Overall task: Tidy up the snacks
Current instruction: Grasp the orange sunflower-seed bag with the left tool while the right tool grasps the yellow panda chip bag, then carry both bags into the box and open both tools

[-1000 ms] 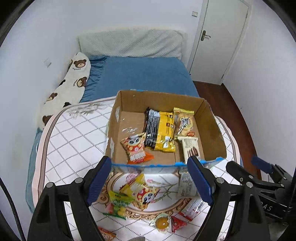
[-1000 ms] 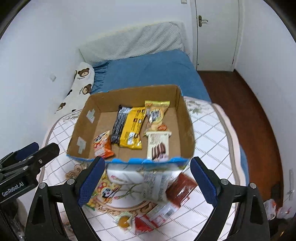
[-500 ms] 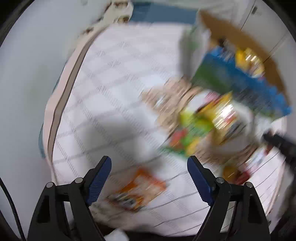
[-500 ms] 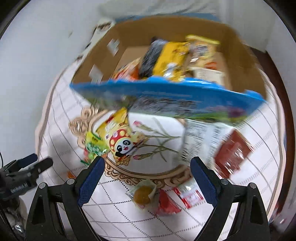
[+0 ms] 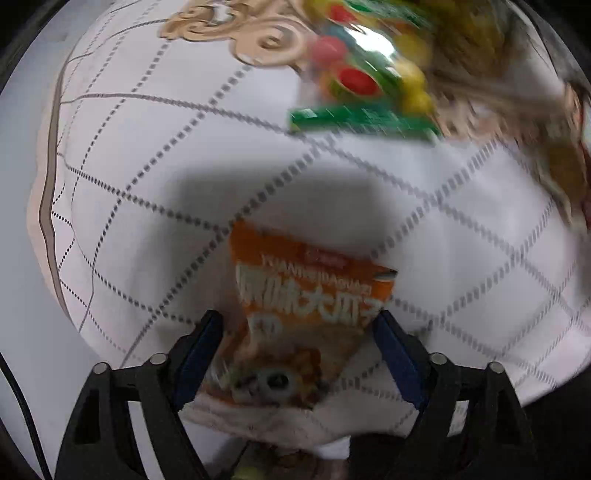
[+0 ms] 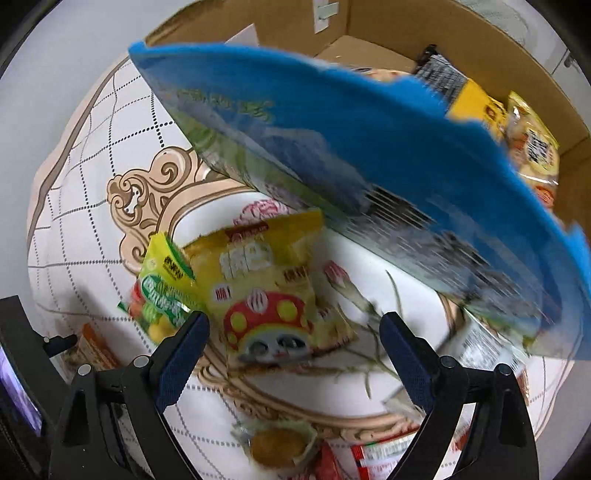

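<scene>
My left gripper [image 5: 297,326] is open low over the table, its fingers on either side of an orange snack packet [image 5: 306,302] at the table's near edge; I cannot tell if they touch it. My right gripper [image 6: 293,330] is open just above a yellow packet with a red mushroom and panda [image 6: 269,295], which lies partly over a green packet [image 6: 162,291]. The cardboard box [image 6: 424,22] with a blue front flap [image 6: 369,140] holds several snacks. The orange packet also shows in the right wrist view [image 6: 94,347], beside the left gripper.
The white quilted tablecloth [image 5: 147,166] covers the table, with its edge close below the left gripper. A green packet [image 5: 362,88] lies beyond the orange one. A round wrapped snack [image 6: 275,445] and red-and-white packets [image 6: 376,456] lie near the right gripper.
Both grippers have dropped from a high view of the box down to the table. The left has moved left and down over the orange packet; the right has come down over the yellow packet.
</scene>
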Tool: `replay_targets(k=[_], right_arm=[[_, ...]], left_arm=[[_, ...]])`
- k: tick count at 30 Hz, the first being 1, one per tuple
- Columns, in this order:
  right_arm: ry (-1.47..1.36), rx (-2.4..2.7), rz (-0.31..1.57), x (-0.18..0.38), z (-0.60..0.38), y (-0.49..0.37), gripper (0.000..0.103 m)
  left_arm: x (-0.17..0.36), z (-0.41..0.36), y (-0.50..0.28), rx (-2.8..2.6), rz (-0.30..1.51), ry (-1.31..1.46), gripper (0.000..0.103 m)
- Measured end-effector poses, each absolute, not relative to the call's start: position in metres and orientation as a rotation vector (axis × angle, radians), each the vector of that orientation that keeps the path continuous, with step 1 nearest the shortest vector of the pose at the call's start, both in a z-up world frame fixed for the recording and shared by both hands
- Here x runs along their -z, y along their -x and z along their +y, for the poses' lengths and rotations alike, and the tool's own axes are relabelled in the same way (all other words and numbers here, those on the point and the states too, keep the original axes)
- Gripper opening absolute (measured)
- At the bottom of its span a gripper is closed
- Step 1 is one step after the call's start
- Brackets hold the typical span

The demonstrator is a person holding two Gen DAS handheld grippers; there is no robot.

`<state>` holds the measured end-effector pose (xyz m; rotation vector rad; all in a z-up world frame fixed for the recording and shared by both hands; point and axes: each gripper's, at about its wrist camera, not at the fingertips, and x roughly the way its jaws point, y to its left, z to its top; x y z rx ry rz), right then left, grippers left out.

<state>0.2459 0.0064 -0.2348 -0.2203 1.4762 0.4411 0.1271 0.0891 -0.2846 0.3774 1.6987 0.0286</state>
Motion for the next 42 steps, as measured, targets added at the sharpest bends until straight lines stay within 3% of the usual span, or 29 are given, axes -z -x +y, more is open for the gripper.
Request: replay_targets(k=[1,2,6,13,18,24,26,28,30,31,32,34,42], right_arm=[[0.212,-0.442,1.484,0.239,0.009,-0.247,0.074],[0.204,-0.437,1.495,0.242,0.011,-0.248,0.069],[0.114,-0.374,1.534,0.245,0.004,-0.24,0.06],[-0.038,-0.31,1.683,0.255,-0.009,-0.19,0.058],[-0.101,-0.292,1.74,0.262,-0.003,-0.161,0.058],[-0.148,-0.239,1.714,0.27,-0.003,-0.158,0.067],[-0.124,-0.239,1.698,0.267,-0.003,-0.168,0.07],[-0.067,-0.246,1.679,0.267,0.008,-0.173,0.07],[-0.024,-0.257,1.677,0.272,0.016,-0.174,0.07],[-0.012,-0.262,1.677,0.273,0.019,-0.174,0.064],[0.005,-0.267,1.668,0.274,0.02,-0.173,0.056],[0.025,-0.275,1.648,0.272,0.021,-0.171,0.052],[-0.099,-0.35,1.614,0.236,-0.007,-0.156,0.047]], left_arm=[[0.282,0.093,-0.131,-0.041,1.682,-0.341,0.066],[0.279,0.097,-0.135,-0.055,1.671,-0.306,0.065],[0.269,0.124,-0.146,-0.119,1.646,-0.115,0.065],[0.265,0.163,-0.147,-0.116,1.625,0.219,0.065],[0.274,0.167,-0.14,0.005,1.658,0.149,0.078],[0.282,0.136,-0.138,-0.007,1.659,-0.031,0.078],[0.281,0.128,-0.137,-0.032,1.636,-0.042,0.074],[0.277,0.119,-0.128,-0.067,1.61,-0.065,0.059],[0.277,0.114,-0.123,-0.084,1.599,-0.053,0.056],[0.272,0.117,-0.123,-0.094,1.597,-0.043,0.054],[0.27,0.118,-0.122,-0.102,1.591,-0.027,0.054],[0.265,0.117,-0.117,-0.113,1.587,-0.003,0.052],[0.22,0.116,-0.109,-0.104,1.554,0.166,0.051]])
